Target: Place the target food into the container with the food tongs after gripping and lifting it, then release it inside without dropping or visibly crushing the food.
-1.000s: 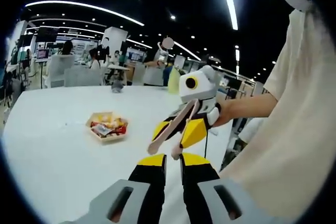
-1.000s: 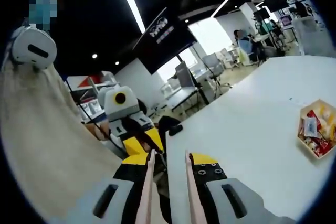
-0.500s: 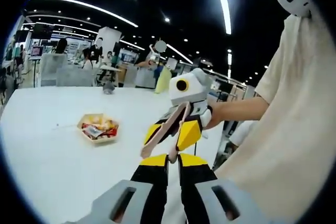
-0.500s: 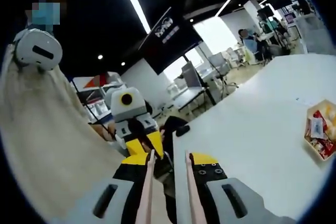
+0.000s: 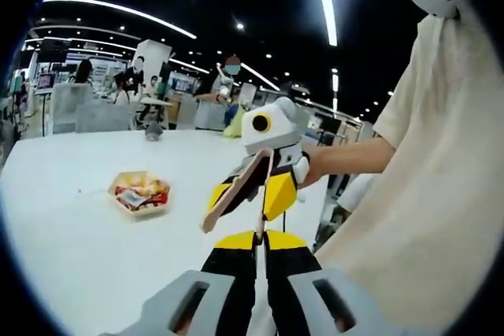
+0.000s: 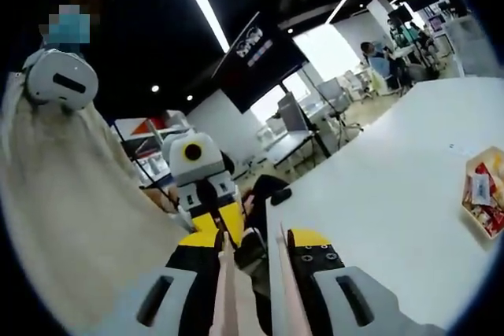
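A shallow cardboard container (image 5: 139, 192) with red and yellow wrapped food lies on the white table (image 5: 87, 249); it also sits at the right edge as the container (image 6: 484, 201). My right gripper (image 6: 252, 240) is shut on pinkish food tongs (image 6: 225, 289), whose two arms run along its jaws. In the left gripper view the right gripper (image 5: 264, 193) hangs in the air off the table's near edge, right of the container, with the tongs (image 5: 233, 188) pointing down-left. My left gripper (image 5: 257, 238) has its yellow-tipped jaws together with nothing between them; the left gripper (image 6: 206, 222) faces the right one.
The person's cream sleeve (image 5: 441, 194) and forearm (image 5: 346, 161) take up the right side. Chairs (image 5: 75, 108), other tables and people stand beyond the table's far edge. A dark chair (image 6: 264, 194) is by the near corner.
Both views have drifted a little. The right gripper with the tongs has shifted slightly left and rolled, and the tongs' arms look closer together. The container has not moved on the table.
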`<state>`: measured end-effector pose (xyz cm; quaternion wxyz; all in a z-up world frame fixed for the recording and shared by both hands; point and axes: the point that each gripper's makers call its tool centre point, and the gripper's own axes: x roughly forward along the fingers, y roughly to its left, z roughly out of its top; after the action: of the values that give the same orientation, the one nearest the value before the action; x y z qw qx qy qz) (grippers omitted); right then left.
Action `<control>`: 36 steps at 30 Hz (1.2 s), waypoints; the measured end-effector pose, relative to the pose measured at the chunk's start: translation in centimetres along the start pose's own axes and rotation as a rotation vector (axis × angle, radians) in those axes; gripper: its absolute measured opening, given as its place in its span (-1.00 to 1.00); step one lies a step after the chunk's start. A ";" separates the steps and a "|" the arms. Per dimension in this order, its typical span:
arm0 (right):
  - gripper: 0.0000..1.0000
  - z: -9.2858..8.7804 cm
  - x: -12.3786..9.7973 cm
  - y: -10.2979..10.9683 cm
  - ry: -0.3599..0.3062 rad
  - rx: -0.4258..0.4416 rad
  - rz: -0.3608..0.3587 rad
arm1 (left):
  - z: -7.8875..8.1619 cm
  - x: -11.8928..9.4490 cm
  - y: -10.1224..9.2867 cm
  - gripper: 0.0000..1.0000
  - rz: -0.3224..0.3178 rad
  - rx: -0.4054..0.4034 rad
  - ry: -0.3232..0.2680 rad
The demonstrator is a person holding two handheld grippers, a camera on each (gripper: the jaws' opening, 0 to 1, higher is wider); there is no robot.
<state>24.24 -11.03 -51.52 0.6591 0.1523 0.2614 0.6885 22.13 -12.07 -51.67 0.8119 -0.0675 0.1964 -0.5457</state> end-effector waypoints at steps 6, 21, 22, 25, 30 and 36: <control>-0.24 -0.5 -0.1 0.0 0.017 0.005 -0.001 | -0.2 0.1 -0.3 -1.00 -0.015 -0.001 0.008; -0.11 -1.3 -0.3 -0.2 0.049 -0.006 -0.018 | -0.2 -0.2 -0.4 -1.00 -0.019 -0.001 0.015; -0.11 -1.7 -0.4 -0.3 0.088 -0.015 -0.020 | -0.2 -0.2 -0.4 -1.00 -0.020 -0.002 0.017; -0.11 -1.5 -0.5 -0.3 0.099 -0.028 -0.021 | -0.1 -0.4 -0.3 -1.00 -0.021 -0.001 0.019; -0.10 -1.4 -0.6 -0.3 0.104 -0.036 -0.026 | 0.2 -0.4 -0.4 -1.00 -0.027 0.001 0.014; -0.08 -1.8 -1.1 -0.6 0.118 -0.040 -0.045 | 0.2 -0.6 -0.7 -1.00 -0.035 -0.008 0.019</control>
<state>23.79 -12.40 -53.19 0.6609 0.0920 0.2894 0.6863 21.43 -11.80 -51.16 0.8001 -0.0691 0.2049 -0.5596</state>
